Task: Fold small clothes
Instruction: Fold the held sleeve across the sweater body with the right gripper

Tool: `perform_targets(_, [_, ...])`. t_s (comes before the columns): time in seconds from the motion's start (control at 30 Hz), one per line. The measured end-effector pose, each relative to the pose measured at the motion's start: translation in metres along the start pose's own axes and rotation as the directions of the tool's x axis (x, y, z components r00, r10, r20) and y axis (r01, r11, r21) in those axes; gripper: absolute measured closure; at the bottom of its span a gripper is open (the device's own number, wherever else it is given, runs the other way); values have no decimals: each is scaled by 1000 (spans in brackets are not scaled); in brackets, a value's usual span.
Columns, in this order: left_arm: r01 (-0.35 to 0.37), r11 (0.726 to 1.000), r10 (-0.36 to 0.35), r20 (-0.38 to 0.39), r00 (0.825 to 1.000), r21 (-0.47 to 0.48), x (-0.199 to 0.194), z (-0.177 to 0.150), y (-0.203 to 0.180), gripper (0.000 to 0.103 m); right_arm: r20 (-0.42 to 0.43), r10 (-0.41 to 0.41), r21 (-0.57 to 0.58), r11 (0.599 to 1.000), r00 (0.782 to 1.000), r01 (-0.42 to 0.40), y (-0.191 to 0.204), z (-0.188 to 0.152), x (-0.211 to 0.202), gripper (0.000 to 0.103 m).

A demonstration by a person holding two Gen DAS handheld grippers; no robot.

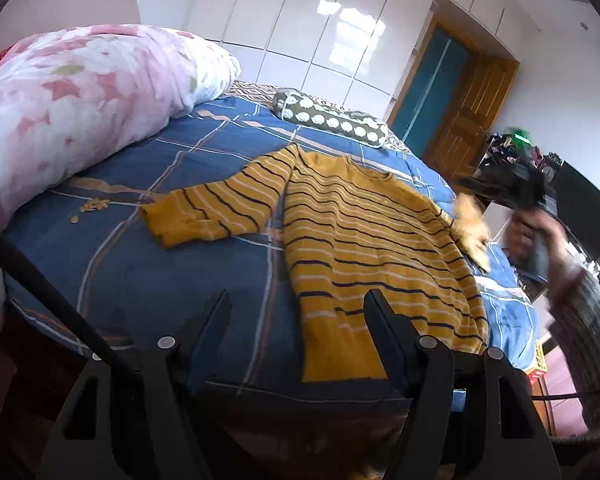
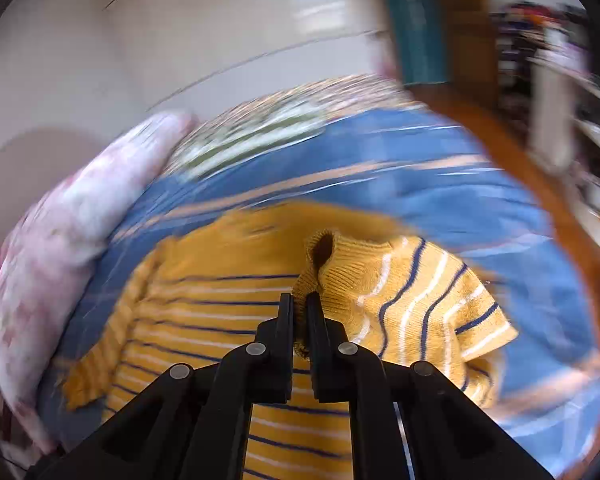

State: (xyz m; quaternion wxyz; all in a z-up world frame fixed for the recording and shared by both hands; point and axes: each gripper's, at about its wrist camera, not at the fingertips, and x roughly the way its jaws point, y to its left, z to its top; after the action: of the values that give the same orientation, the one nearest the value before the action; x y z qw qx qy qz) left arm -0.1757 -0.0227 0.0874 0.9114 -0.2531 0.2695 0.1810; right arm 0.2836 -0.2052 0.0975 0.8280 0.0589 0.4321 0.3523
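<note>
A small mustard-yellow sweater [image 1: 364, 240] with dark and white stripes lies flat on the blue bedsheet [image 1: 148, 264]. Its left sleeve [image 1: 216, 204] is spread out to the left. My left gripper [image 1: 298, 300] is open and empty, hovering over the sweater's hem near the bed's front edge. My right gripper [image 2: 300, 300] is shut on the cuff of the right sleeve [image 2: 412, 292] and holds it lifted above the sweater's body [image 2: 220, 312]. In the left wrist view the right gripper [image 1: 500, 192] appears blurred at the sweater's right side.
A big pink floral duvet [image 1: 72, 108] lies along the bed's left side. A green spotted bolster pillow [image 1: 332, 118] lies at the far end. White wardrobe doors [image 1: 320, 28], a wooden door [image 1: 468, 108] and cluttered shelves [image 2: 556, 92] stand beyond the bed.
</note>
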Motion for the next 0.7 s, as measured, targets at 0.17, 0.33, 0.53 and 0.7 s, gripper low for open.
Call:
perform_targets(0.17, [2, 1000, -2, 11, 1000, -26, -6, -6, 21, 32, -140, 81, -86, 992, 987, -93, 99, -2, 100, 96])
perform_targets(0.33, [-15, 999, 15, 10, 1000, -41, -9, -12, 41, 32, -228, 38, -147, 986, 973, -73, 158, -10, 176, 96])
perform_targets(0.53, [-17, 996, 18, 14, 1000, -93, -14, -14, 62, 31, -331, 117, -131, 977, 936, -168, 194, -12, 218, 95])
perform_targets(0.7, [-18, 990, 21, 19, 1000, -139, -23, -14, 77, 31, -293, 190, -259, 928, 937, -269, 237, -27, 168, 74])
